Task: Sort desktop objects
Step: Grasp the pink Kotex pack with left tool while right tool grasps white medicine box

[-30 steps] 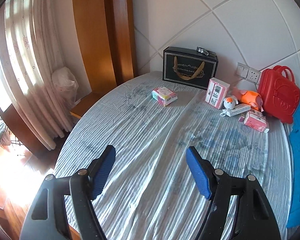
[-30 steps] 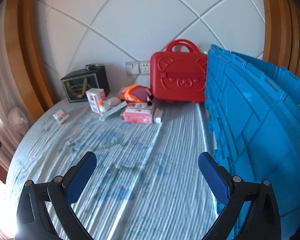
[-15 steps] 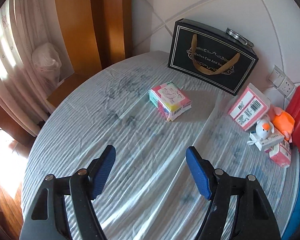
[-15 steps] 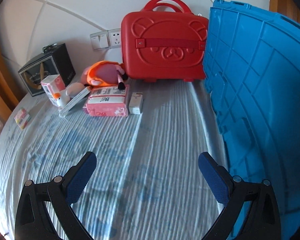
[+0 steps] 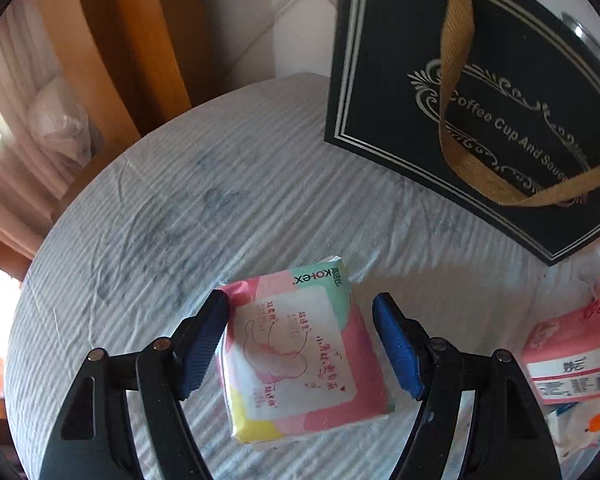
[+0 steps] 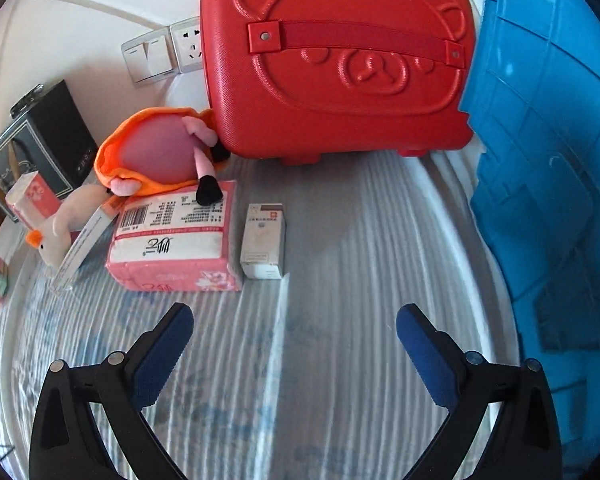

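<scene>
1. Left gripper: one unit, two blue pads, jaws apart. The left pad sits at the left edge of the packet; whether it touches cannot be told. The right pad stands clear of the packet's right edge. Nothing is clamped.
2. Packet: one soft pink, green and yellow pad packet lies flat on the striped cloth, between the left gripper's pads. Its long axis runs from the camera toward the wall, leaning slightly left at the far end. The printed brand end points away, toward the black bag.
3. Black bag: one, upright at the wall behind the packet, with one tan ribbon handle.
4. Right of the packet: one pink tissue pack, partly cut off by the frame edge.
5. Right gripper: one unit, two blue pads, jaws wide apart over bare cloth, holding nothing.
6. Items ahead of the right gripper, left to right: one small pink carton, one white plush, one flat long box, one orange plush whose foot rests on the tissue pack, one small white box lying with its long axis toward the wall.
7. Back row: one red case, upright, and one blue crate at its right.
</scene>
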